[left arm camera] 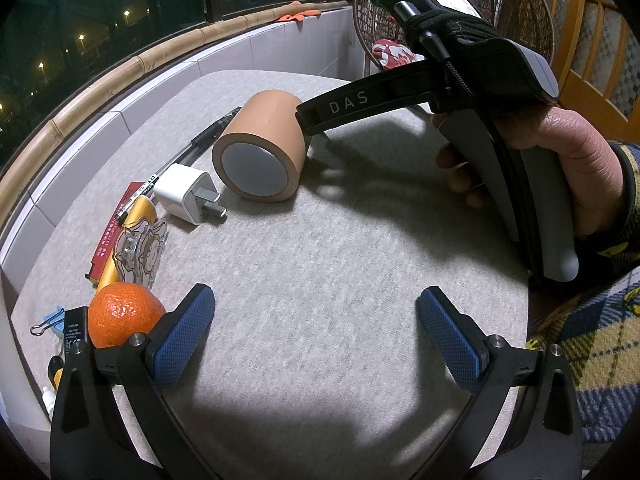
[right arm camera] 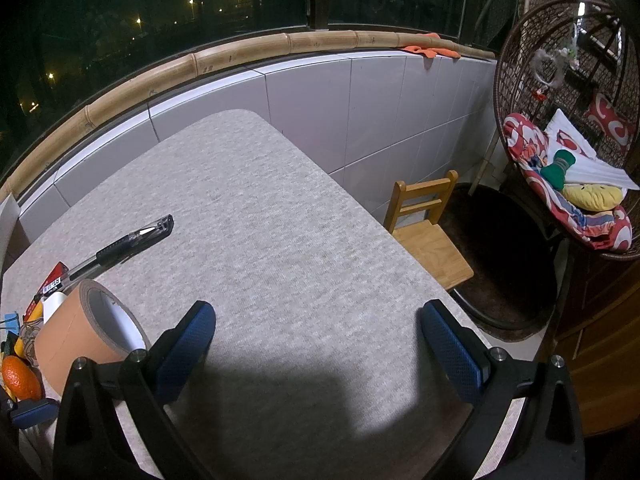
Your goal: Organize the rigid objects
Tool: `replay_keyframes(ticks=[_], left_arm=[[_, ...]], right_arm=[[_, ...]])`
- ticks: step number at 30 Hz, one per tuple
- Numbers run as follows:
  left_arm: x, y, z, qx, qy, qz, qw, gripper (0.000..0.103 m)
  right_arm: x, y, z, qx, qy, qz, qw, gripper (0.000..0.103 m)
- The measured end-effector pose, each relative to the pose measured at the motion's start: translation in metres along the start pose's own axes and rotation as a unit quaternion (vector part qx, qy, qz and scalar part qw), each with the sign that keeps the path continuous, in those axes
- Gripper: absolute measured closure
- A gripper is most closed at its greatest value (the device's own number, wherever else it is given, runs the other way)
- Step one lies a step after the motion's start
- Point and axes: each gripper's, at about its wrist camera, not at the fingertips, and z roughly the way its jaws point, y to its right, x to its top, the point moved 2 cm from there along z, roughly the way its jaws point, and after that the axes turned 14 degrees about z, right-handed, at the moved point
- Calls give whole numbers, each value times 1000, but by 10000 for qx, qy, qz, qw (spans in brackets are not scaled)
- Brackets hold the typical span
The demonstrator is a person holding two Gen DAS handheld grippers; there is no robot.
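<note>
Both the left gripper and right gripper hang released and empty over the grey table, the brown tape roll lying on its side beside the white charger.

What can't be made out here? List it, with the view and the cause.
- Right gripper tips, left wrist view: hidden behind the tape roll, so contact cannot be judged.
- Pen, left wrist view: its middle runs behind the white charger and the roll.
- Red box print, left wrist view: too small to read.
- Binder clip and items at the lower left edge, left wrist view: cut off by the left gripper frame.
</note>
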Motion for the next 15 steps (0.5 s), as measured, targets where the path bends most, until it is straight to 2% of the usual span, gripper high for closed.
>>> replay_keyframes(ticks=[15], left_arm=[[0,0,0,1,0,1,10000,0]], right_arm=[[0,0,0,4,1,2,10000,0]])
